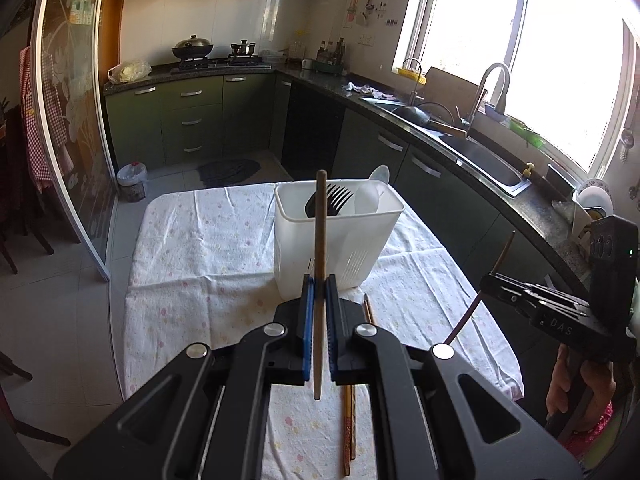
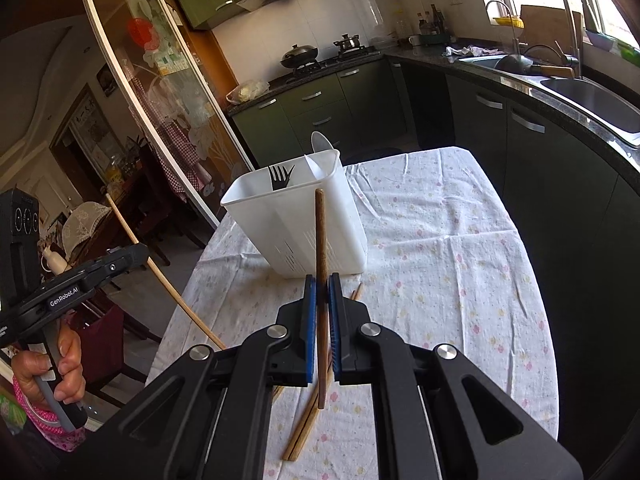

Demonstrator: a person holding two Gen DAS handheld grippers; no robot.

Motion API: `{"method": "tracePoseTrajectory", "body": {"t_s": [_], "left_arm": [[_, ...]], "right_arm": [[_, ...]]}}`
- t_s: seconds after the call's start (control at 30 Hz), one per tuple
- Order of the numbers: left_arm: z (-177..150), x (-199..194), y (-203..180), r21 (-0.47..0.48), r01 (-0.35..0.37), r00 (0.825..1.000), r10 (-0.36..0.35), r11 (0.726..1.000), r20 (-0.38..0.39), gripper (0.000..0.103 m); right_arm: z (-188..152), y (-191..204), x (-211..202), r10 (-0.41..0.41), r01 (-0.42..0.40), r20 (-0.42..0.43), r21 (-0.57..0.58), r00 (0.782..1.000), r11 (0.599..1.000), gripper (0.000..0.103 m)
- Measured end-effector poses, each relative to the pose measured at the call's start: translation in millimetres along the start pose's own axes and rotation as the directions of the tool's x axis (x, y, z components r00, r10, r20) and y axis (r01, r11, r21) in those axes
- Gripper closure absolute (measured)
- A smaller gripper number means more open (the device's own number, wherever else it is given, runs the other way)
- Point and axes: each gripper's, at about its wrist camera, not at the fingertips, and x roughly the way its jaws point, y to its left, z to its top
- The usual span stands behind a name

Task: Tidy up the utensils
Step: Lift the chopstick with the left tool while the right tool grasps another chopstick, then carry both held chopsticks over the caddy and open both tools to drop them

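My left gripper (image 1: 319,284) is shut on a brown chopstick (image 1: 320,220) that stands upright in front of the white plastic utensil holder (image 1: 296,240). A black slotted fork (image 1: 332,200) and a white spoon (image 1: 370,196) stand in the holder. My right gripper (image 2: 322,284) is shut on a darker chopstick (image 2: 320,240), also upright, near the holder (image 2: 280,224). Both grippers hang above the table. Two more chopsticks (image 2: 304,432) lie on the flowered tablecloth (image 2: 440,240) below. In the left wrist view the right gripper (image 1: 486,282) shows at the right edge.
The dark kitchen counter with the sink (image 1: 488,164) runs along the right of the table. A stove with a wok (image 1: 192,50) is at the back. A glass sliding door (image 1: 72,140) stands on the left, with dark chairs (image 2: 132,240) beyond it.
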Motion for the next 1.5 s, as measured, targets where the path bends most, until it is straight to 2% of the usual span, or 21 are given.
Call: {"method": "tracePoseTrajectory", "body": {"t_s": [0.13,0.23,0.4,0.53,0.67,0.8,1.03,1.13,1.23,1.27,1.37,1.5], "left_arm": [[32.8,-15.2,-9.6,0.036,-0.016,0.997,0.013,0.999,0.079,0.097],[60.3,-23.7,-16.8,0.050,-0.041,0.989,0.033,0.998,0.146,0.097],[99.6,-32.0,-25.7,0.053,-0.033,0.973,0.020,0.998,0.231,0.097],[121.6,-25.1,-36.0,0.064,-0.067,0.958,0.047,0.996,0.284,0.097],[131.9,-1.7,-41.6,0.074,-0.098,0.953,0.073,0.992,0.293,0.097],[129.3,30.6,-36.2,0.064,-0.119,0.965,0.100,0.991,0.242,0.097],[95.3,68.4,-21.5,0.077,-0.132,0.984,0.122,0.988,0.129,0.097],[84.6,61.8,-14.5,0.073,-0.125,0.985,0.116,0.989,0.126,0.094],[76.0,49.1,-11.2,0.079,-0.114,0.986,0.103,0.990,0.134,0.079],[73.4,45.0,-10.7,0.083,-0.114,0.985,0.102,0.990,0.137,0.077],[65.7,33.9,-10.0,0.093,-0.105,0.986,0.091,0.990,0.136,0.077],[53.8,20.7,-10.8,0.103,-0.080,0.989,0.066,0.991,0.129,0.077]], "right_arm": [[0.6,-0.6,-2.6,0.003,-0.003,0.003,-0.003,1.000,1.000,0.096],[-2.1,-4.8,-2.8,0.003,-0.003,0.000,0.004,1.000,1.000,0.096],[-2.7,-15.9,-5.5,-0.001,0.001,0.007,0.022,1.000,1.000,0.096],[-2.3,-21.2,-8.7,0.004,-0.004,0.015,0.029,1.000,1.000,0.096],[-0.3,-23.8,-13.6,0.009,-0.010,0.025,0.028,1.000,1.000,0.096],[8.3,-21.4,-20.0,0.012,-0.012,0.041,0.012,0.999,1.000,0.096],[49.0,3.6,-38.8,-0.004,0.011,0.110,-0.057,0.994,0.998,0.096],[75.0,19.0,-48.1,0.001,0.013,0.165,-0.084,0.986,0.996,0.096],[102.1,36.1,-55.5,0.021,0.003,0.217,-0.107,0.976,0.994,0.096],[110.7,41.5,-58.0,0.024,0.003,0.240,-0.113,0.971,0.994,0.096],[136.2,59.1,-61.9,0.007,0.036,0.321,-0.128,0.947,0.991,0.096],[166.3,76.9,-44.6,-0.028,0.082,0.366,-0.133,0.930,0.988,0.096]]}}
